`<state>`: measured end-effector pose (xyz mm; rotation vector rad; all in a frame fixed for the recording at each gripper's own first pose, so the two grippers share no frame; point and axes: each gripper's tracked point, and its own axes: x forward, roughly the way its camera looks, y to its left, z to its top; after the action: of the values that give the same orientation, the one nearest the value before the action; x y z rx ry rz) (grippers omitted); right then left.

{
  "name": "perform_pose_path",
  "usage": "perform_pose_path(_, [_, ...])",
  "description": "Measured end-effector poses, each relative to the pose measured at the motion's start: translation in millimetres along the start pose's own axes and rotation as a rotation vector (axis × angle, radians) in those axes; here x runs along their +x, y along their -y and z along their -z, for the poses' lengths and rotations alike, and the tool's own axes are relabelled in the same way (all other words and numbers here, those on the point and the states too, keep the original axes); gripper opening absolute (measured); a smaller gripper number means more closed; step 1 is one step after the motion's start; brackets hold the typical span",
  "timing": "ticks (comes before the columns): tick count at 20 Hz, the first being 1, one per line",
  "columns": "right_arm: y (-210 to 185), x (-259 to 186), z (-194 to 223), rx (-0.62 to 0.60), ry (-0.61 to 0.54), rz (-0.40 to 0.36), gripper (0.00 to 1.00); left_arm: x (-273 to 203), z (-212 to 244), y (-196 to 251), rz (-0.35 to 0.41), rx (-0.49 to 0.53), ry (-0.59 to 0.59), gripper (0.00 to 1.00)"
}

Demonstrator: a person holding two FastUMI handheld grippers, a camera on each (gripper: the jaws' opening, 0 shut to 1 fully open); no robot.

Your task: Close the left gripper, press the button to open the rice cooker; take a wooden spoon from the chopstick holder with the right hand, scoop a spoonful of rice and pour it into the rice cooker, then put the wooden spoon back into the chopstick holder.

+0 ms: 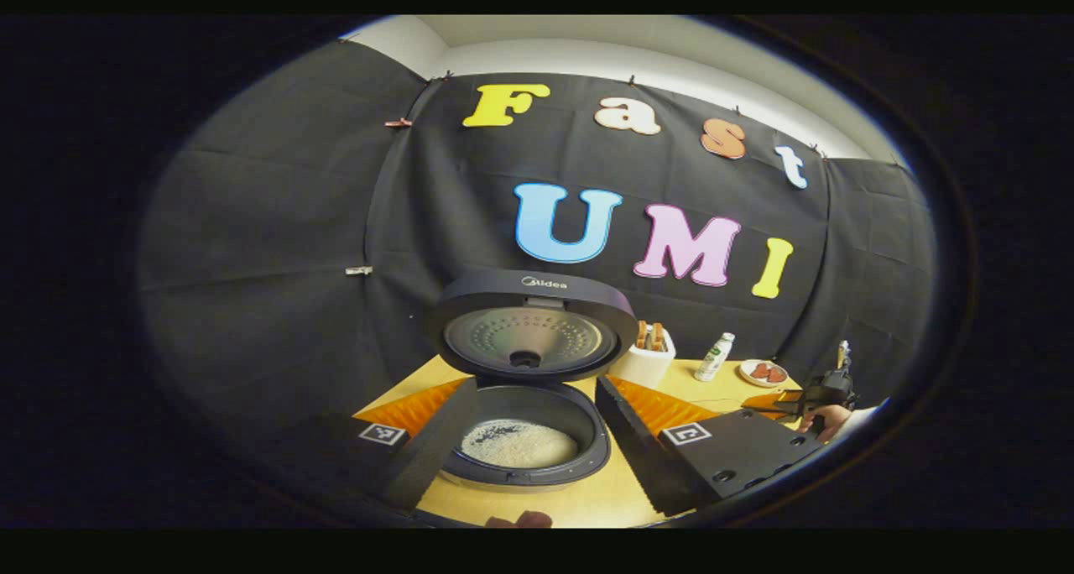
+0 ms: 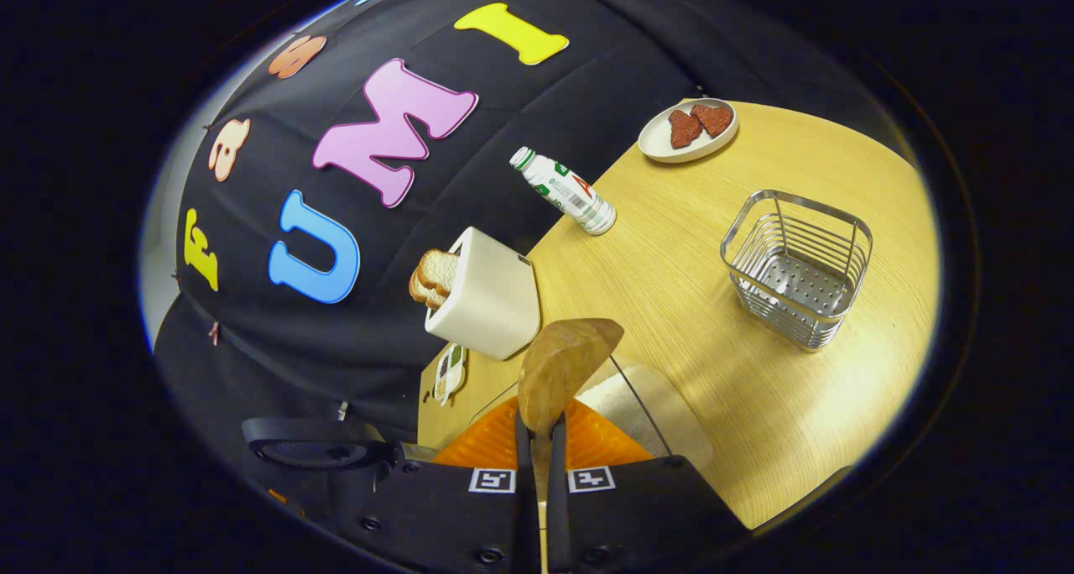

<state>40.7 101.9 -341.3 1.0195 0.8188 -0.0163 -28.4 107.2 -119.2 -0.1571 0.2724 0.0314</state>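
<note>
- In the left gripper view, we look past the left hand-held gripper (image 1: 537, 440), whose two fingers stand wide apart with nothing between them.
- Straight ahead of it, framed between its fingers, sits the dark rice cooker (image 1: 524, 427) on the wooden bench (image 1: 587, 498), lid (image 1: 530, 326) raised upright, with a mound of white rice (image 1: 518, 442) in the inner pot.
- Beyond its right finger we see a white toaster (image 1: 646, 360), a small bottle (image 1: 714, 357) and a plate (image 1: 762, 373).
- In the right gripper view, the right hand-held gripper (image 2: 541, 456) has both fingers pinched on the handle of the wooden spoon (image 2: 558, 373), whose pale brown, rounded bowl rises just ahead of the fingertips.
- Right behind the bowl lies a tray of white rice (image 2: 629, 410).
- Farther ahead and to its right stands the wire chopstick holder (image 2: 797, 268).
</note>
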Motion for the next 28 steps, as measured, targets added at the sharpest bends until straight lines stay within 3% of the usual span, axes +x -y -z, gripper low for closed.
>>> perform_pose_path(8, [-42.1, -32.9, -9.4, 0.114, -0.031, -0.086, 0.08, -10.9, 7.2, -7.4, -0.024, -0.022, -0.001, 0.98])
perform_pose_path(13, [-88.3, -55.4, 9.2, 0.133, -0.09, -0.153, 0.08, -17.6, 12.1, -15.5, -0.046, -0.037, -0.001, 0.95])
perform_pose_path(22, [-193.3, -56.6, 81.9, 0.138, -0.221, -0.267, 0.08, -31.3, 30.5, -23.9, -0.07, -0.067, -0.017, 0.95])
perform_pose_path(23, [-204.8, -54.6, 91.1, 0.144, -0.231, -0.279, 0.08, -32.7, 29.6, -23.8, -0.071, -0.071, -0.016, 0.99])
perform_pose_path(24, [-215.9, -51.6, 99.0, 0.146, -0.241, -0.288, 0.08, -33.4, 29.7, -23.5, -0.072, -0.073, -0.014, 0.95])
perform_pose_path(28, [-244.7, -33.8, 134.3, 0.054, -0.251, -0.292, 0.08, -34.7, 28.0, -26.0, -0.079, -0.078, -0.011, 0.95])
